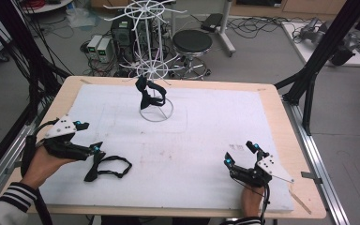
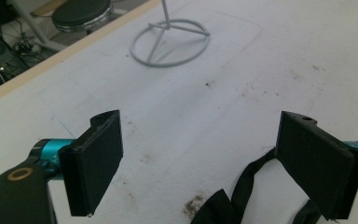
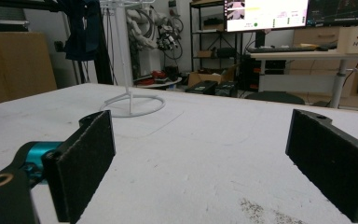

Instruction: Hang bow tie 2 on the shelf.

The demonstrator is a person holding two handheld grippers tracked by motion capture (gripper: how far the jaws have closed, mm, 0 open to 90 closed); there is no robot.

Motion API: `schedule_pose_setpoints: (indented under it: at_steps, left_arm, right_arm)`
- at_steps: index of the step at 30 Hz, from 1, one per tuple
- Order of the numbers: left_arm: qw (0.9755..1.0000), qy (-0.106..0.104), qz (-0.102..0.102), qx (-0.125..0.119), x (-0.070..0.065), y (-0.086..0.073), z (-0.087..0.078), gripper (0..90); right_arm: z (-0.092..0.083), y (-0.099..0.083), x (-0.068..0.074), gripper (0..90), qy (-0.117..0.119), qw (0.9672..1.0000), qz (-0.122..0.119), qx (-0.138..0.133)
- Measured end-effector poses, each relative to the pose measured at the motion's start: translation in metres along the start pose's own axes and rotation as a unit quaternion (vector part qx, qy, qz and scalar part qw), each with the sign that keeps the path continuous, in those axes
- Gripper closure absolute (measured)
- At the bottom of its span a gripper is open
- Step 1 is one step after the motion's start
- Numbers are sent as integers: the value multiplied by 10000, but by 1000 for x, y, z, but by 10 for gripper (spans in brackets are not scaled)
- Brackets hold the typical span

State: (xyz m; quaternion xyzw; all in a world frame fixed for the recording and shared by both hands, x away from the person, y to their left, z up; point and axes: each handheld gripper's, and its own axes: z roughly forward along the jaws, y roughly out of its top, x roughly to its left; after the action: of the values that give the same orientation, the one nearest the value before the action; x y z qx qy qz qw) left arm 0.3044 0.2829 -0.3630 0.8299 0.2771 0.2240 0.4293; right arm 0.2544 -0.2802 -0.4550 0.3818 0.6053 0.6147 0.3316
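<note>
Bow tie [image 1: 107, 167], limp black fabric with looped strap, beside open left claw [image 1: 90, 137].

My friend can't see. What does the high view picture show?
A person's left gripper, jaws open, rests beside a black fabric bow tie on a white mat. Another black bow tie hangs on a white wire rack; the open right gripper waits nearby.

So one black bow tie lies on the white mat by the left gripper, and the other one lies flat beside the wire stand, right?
Not quite. The second bow tie hangs on the white wire stand, as the high view shows. The first bow tie does lie on the mat by the left gripper.
</note>
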Motion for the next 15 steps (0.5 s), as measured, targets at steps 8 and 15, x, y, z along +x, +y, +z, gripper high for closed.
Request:
schedule_pose_setpoints:
  at_steps: [8,15]
  left_arm:
    - [9990,-323,254,155,1,0,5,155]
    - [9975,-472,352,395,1,-2,9,155]
  right_arm:
    - [0,0,0,74,1,10000,-10,2]
    - [0,0,0,74,2,10000,-9,-9]
